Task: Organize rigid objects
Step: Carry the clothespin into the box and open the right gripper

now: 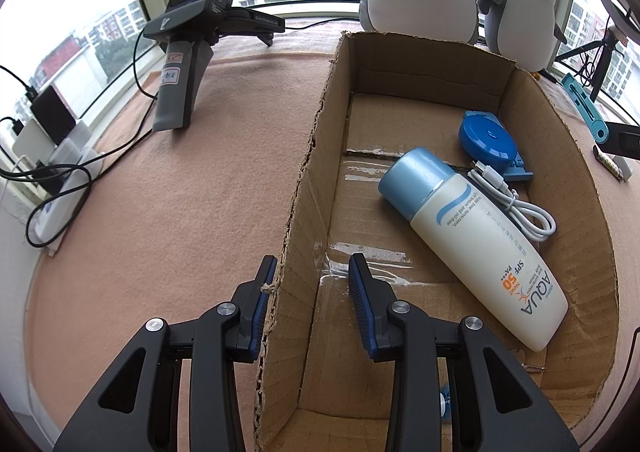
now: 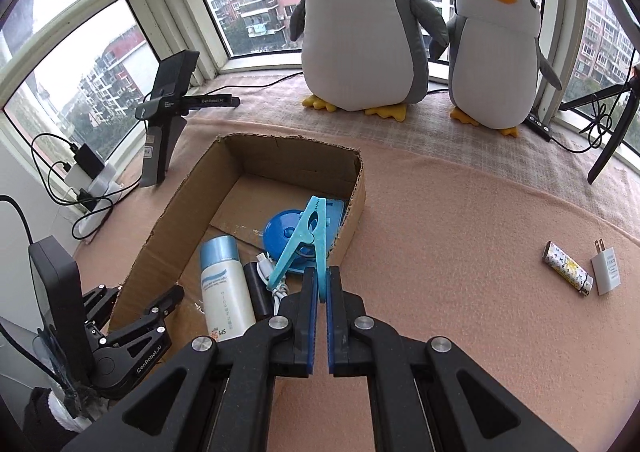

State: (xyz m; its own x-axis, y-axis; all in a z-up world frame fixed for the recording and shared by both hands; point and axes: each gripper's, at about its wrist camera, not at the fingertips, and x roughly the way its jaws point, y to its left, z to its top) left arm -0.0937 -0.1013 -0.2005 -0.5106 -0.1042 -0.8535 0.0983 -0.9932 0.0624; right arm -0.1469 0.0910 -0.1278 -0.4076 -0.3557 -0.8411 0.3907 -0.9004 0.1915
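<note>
The right tongs (image 2: 321, 292) are pinching a light blue clothes peg (image 2: 306, 242) by one handle, holding it up over the near right corner of the cardboard box (image 2: 168, 228), which sits on a pink blanket (image 2: 460, 236) spread over the counter. The left tongs (image 1: 310, 292) are spread, straddling the box's left wall with one finger outside and one inside, not gripping it. Lying in the box are a sunscreen bottle (image 1: 476, 248) with a blue cap, a coiled white cable (image 1: 516, 204) just beside it, and a round blue tape measure (image 1: 486, 140) further back. Out on the blanket to the right, well apart from the box, a patterned lighter (image 2: 566, 267) lies next to a white plug adapter (image 2: 606, 270). Two plush penguins (image 2: 368, 24) stand by the window.
</note>
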